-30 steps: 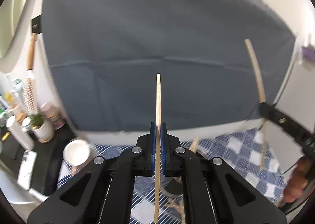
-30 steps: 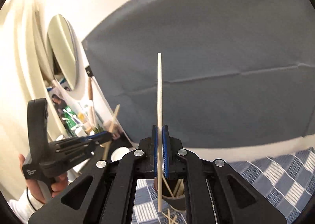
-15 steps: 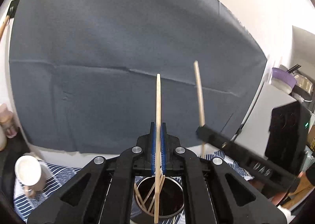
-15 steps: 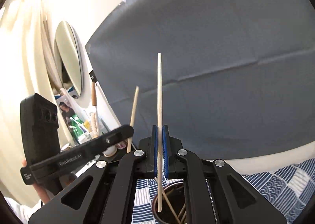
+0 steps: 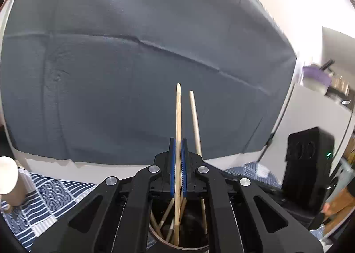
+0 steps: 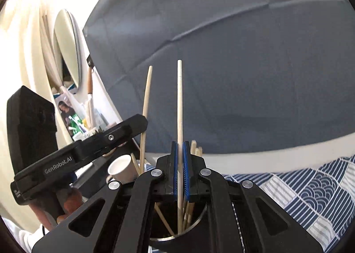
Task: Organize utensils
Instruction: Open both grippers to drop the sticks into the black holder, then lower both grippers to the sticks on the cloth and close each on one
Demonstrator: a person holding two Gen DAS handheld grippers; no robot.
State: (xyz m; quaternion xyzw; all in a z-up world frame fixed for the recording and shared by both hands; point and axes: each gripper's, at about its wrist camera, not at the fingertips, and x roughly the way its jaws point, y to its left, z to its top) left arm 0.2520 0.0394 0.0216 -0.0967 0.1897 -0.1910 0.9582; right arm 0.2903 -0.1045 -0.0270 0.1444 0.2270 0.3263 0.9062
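Left gripper (image 5: 177, 168) clenched on chopstick (image 5: 178, 142) | right gripper (image 6: 180, 168) clenched on its chopstick (image 6: 179, 108) | we hold both upright so lower ends enter the dark holder (image 6: 195, 228) on the desk (image 6: 310, 197).

grey backdrop cloth (image 5: 133, 75), patterned tablecloth (image 6: 310, 197), paper cup (image 6: 122, 168)

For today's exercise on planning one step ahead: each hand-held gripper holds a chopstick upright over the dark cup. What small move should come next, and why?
Probably open both and let the sticks drop. The left hand-held gripper is shut on its chopstick, the right hand-held gripper on its chopstick, and both lower tips already sit inside the dark cup among other chopsticks.
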